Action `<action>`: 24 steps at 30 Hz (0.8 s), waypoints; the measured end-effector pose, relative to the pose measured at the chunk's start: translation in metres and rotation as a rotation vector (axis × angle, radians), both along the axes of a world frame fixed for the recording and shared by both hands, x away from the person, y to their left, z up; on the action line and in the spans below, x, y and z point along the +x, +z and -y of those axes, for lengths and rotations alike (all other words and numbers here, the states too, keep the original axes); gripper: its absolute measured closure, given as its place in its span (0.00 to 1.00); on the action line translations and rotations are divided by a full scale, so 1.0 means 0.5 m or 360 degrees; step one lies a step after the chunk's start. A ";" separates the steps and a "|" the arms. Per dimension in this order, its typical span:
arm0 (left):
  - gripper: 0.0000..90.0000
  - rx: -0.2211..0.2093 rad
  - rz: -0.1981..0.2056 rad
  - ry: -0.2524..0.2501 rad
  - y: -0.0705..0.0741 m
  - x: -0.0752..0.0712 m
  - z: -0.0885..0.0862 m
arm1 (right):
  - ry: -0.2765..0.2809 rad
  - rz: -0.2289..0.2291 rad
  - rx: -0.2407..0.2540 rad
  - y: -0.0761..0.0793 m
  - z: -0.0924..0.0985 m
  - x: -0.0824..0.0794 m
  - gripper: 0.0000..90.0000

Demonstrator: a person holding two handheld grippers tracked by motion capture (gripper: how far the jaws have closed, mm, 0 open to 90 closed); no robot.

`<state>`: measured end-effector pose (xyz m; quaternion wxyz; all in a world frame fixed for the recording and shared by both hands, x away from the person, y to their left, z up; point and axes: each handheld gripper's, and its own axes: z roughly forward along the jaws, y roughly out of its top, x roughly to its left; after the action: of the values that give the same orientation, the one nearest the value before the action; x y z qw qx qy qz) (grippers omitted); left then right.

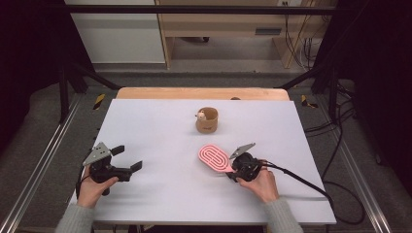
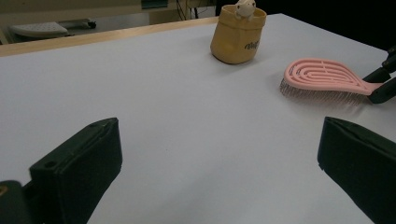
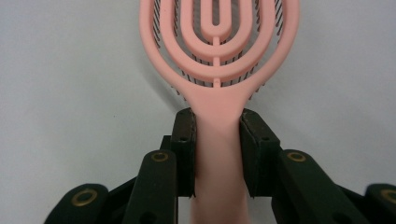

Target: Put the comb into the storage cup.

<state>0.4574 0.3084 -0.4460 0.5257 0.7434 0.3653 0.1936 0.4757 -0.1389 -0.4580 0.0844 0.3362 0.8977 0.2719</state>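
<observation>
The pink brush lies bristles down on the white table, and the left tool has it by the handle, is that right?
Not quite: the right tool has it, not the left. The right gripper view shows its two black jaws pressed on either side of the brush's handle. The left tool stands open and apart from it. The rest holds: the brush lies bristles down on the table.

The pink hairbrush [image 3: 219,60] looks like smooth matt plastic; the tan pouch [image 2: 237,35] seems soft cloth; the counter [image 1: 160,141] is matt white with a wooden edge.
</observation>
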 end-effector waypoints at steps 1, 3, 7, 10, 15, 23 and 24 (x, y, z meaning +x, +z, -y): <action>0.00 0.0000 0.0000 0.0000 0.000 0.000 0.000 | -0.0003 0.0004 -0.0002 0.001 0.000 0.000 0.77; 0.00 0.0000 -0.0001 0.0000 0.000 0.000 0.000 | -0.0007 0.0004 0.0009 0.003 0.001 -0.001 0.77; 0.00 -0.0002 -0.0001 0.0002 0.000 0.000 0.000 | -0.0009 0.0007 0.0027 0.008 0.003 -0.003 0.77; 0.00 -0.0003 -0.0001 0.0002 0.000 0.000 0.000 | -0.0014 0.0025 0.0037 0.011 0.004 -0.003 0.77; 0.00 -0.0006 -0.0002 0.0004 0.000 0.000 0.000 | -0.0015 0.0049 0.0056 0.015 0.006 -0.005 0.77; 0.00 -0.0007 -0.0011 0.0003 -0.001 0.001 0.002 | -0.0023 0.0083 0.0094 0.024 0.010 -0.008 0.77; 0.00 -0.0006 -0.0011 0.0003 -0.001 0.001 0.002 | -0.0024 0.0088 0.0095 0.025 0.010 -0.009 0.77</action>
<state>0.4578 0.3075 -0.4466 0.5257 0.7427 0.3682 0.1908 0.4713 -0.1440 -0.4453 0.1011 0.3378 0.8840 0.3071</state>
